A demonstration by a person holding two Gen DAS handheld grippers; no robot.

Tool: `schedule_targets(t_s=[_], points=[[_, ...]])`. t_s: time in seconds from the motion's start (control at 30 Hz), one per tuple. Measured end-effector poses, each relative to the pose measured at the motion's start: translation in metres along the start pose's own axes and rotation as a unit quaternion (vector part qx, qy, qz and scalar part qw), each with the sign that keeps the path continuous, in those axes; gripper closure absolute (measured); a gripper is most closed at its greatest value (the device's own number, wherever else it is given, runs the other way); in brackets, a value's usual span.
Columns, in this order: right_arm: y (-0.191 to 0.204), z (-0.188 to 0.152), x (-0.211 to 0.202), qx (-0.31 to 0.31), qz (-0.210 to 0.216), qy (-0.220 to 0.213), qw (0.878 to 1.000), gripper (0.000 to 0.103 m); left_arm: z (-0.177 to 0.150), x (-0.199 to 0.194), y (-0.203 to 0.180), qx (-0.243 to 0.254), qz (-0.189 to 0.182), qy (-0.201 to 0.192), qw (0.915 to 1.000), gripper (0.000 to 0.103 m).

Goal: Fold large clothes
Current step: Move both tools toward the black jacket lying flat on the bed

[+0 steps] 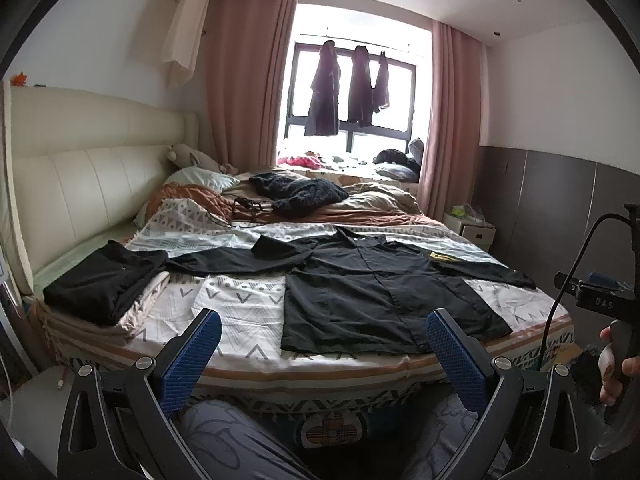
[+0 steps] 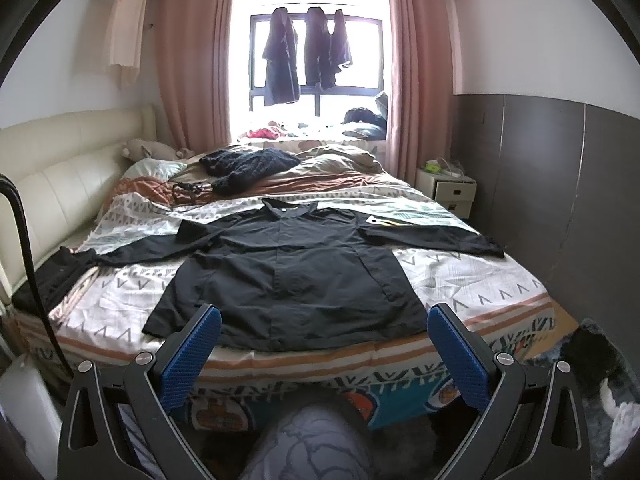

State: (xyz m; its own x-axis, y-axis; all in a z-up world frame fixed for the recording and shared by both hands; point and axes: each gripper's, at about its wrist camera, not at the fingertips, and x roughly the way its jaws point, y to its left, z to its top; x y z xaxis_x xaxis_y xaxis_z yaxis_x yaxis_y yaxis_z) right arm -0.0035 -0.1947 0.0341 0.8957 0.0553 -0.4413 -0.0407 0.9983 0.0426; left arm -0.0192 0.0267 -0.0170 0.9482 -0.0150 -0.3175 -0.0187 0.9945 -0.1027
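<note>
L wrist view: left hand-held gripper [image 1: 324,354] w/ blue ribbed pads spread wide, empty, near bed edge. Large black button-front shirt [image 1: 384,292] flat on patterned bed [image 1: 240,312], sleeves out. Folded black garment [image 1: 106,280] at left.

R wrist view: right hand-held gripper [image 2: 324,354] wide, empty; shirt [image 2: 296,280] centred ahead on bed [image 2: 480,280].

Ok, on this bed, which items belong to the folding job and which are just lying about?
Job:
black shirt, spread flat with sleeves out
folded black pile at the shirt's left
left tongs and right tongs, both open, empty

Lying about:
dark knit
cables
plush toy
hanging clothes
</note>
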Motion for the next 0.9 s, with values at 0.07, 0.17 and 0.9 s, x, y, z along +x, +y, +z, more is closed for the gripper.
schedule_targets(t_s=[0.07,0.17,0.9], points=[[0.002,0.001,0.0,-0.002,-0.003,0.001,1.0,0.0,0.0,0.0,0.0,-0.001,0.001,0.0,1.0,0.0],[0.003,0.003,-0.002,-0.003,-0.003,0.0,1.0,0.0,0.0,-0.001,0.003,-0.007,-0.002,0.001,1.0,0.0],[0.017,0.021,0.0,-0.019,-0.011,0.007,1.0,0.0,0.003,0.01,0.036,-0.045,0.004,0.009,0.9989,0.0]])
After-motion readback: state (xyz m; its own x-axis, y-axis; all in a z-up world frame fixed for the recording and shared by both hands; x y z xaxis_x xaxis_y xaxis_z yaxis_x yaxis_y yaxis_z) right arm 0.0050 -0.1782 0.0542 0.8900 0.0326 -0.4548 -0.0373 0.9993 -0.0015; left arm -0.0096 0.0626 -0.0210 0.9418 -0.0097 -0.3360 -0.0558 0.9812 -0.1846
